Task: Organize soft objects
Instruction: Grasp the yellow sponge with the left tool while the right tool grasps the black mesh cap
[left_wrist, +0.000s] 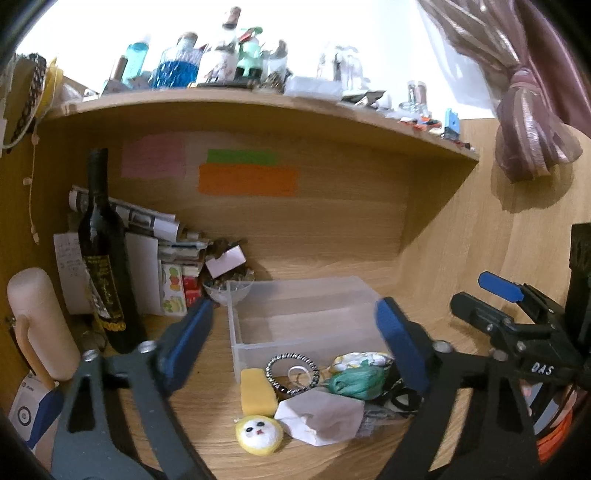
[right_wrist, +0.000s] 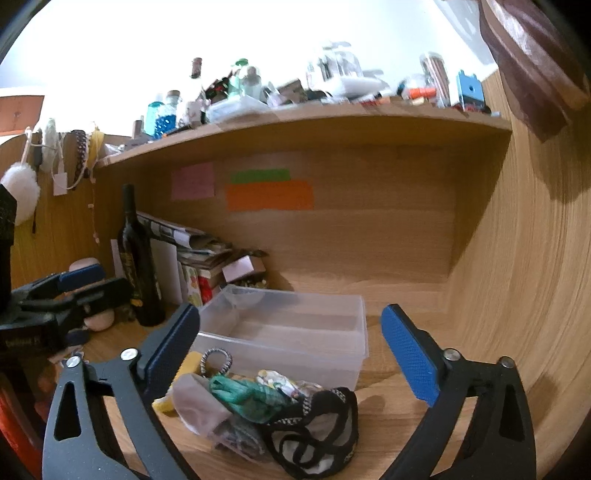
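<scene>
A clear plastic bin (left_wrist: 301, 317) stands empty on the wooden desk; it also shows in the right wrist view (right_wrist: 288, 328). In front of it lies a pile of soft things: a yellow sponge (left_wrist: 257, 392), a round yellow plush face (left_wrist: 259, 434), a white cloth (left_wrist: 321, 415), a teal fabric bundle (left_wrist: 356, 382), a beaded black-and-white ring (left_wrist: 291, 371) and a black mesh garment (right_wrist: 314, 432). My left gripper (left_wrist: 295, 350) is open above the pile. My right gripper (right_wrist: 291, 354) is open above the pile too, and it shows at the right of the left view (left_wrist: 491, 295).
A dark wine bottle (left_wrist: 105, 258) stands left of the bin beside stacked papers and boxes (left_wrist: 162, 251) and a small glass bowl (left_wrist: 227, 291). A pale cylinder (left_wrist: 40, 325) stands far left. A shelf (left_wrist: 258, 103) crowded with bottles runs above. A curtain (left_wrist: 528, 122) hangs at right.
</scene>
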